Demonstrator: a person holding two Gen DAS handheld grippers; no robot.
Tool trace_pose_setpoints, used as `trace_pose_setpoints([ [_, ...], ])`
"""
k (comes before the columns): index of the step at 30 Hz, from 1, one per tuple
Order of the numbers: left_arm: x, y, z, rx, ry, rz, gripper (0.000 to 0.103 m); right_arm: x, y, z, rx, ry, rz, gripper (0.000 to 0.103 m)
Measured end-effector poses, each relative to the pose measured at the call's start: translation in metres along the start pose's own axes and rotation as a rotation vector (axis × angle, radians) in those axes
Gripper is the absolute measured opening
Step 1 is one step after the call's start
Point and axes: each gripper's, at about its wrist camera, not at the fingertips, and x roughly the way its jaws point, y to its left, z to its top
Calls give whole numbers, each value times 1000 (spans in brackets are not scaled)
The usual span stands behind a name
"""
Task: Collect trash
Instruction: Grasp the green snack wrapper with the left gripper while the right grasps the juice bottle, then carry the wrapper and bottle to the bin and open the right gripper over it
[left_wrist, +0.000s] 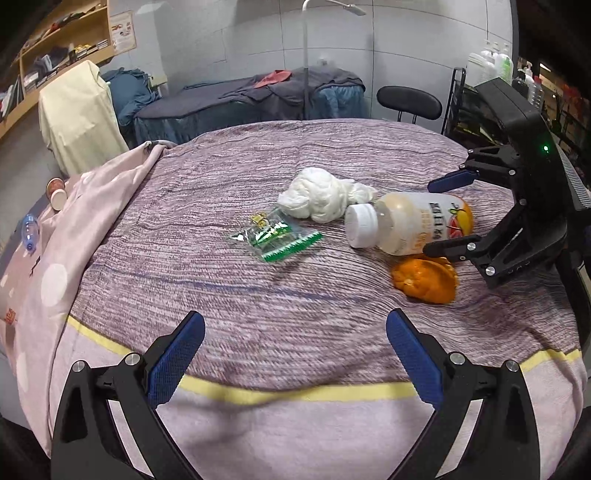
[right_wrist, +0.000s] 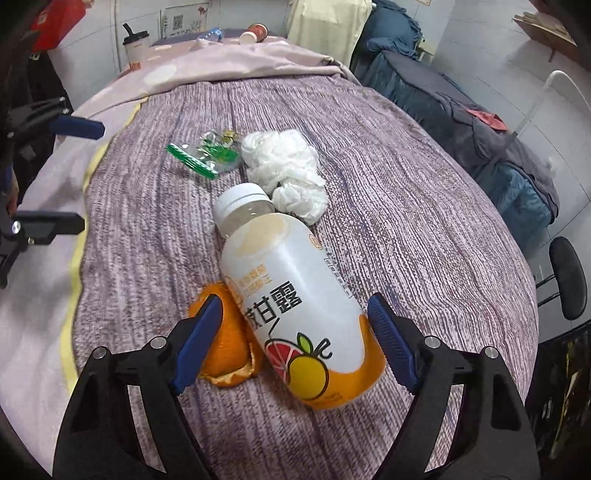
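A white drink bottle (right_wrist: 291, 302) with an orange base lies on its side on the purple bedspread (right_wrist: 424, 221). My right gripper (right_wrist: 295, 332) is open, its jaws on either side of the bottle's lower half. An orange peel (right_wrist: 221, 354) lies by its left finger. A crumpled white tissue (right_wrist: 284, 166) and a green clear wrapper (right_wrist: 203, 153) lie beyond the cap. My left gripper (left_wrist: 295, 350) is open and empty over the bed's near edge. From there I see the wrapper (left_wrist: 277, 236), tissue (left_wrist: 321, 195), bottle (left_wrist: 406, 221), peel (left_wrist: 424, 278) and right gripper (left_wrist: 432, 218).
A pink quilt (left_wrist: 55, 258) is bunched on the bed's left side, with paper cups (left_wrist: 57, 192) and a plastic bottle (left_wrist: 29, 229) beyond it. A second bed (left_wrist: 258, 99), a black chair (left_wrist: 408, 101) and a shelf (left_wrist: 55, 55) stand behind.
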Motion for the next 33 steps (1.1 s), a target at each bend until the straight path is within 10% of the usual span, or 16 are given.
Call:
trace_pose_setpoints([
  [10, 46, 4, 40, 67, 23, 4, 95, 3, -2, -2, 23, -35, 87, 73],
  [17, 79, 4, 51, 64, 69, -3, 63, -20, -2, -9, 96, -106, 121, 64],
  [21, 74, 3, 49, 51, 55, -7, 27, -25, 2, -16, 130, -118, 135, 64],
  [33, 19, -8, 31, 23, -34, 16, 14, -59, 13, -33, 234, -212, 186, 64],
])
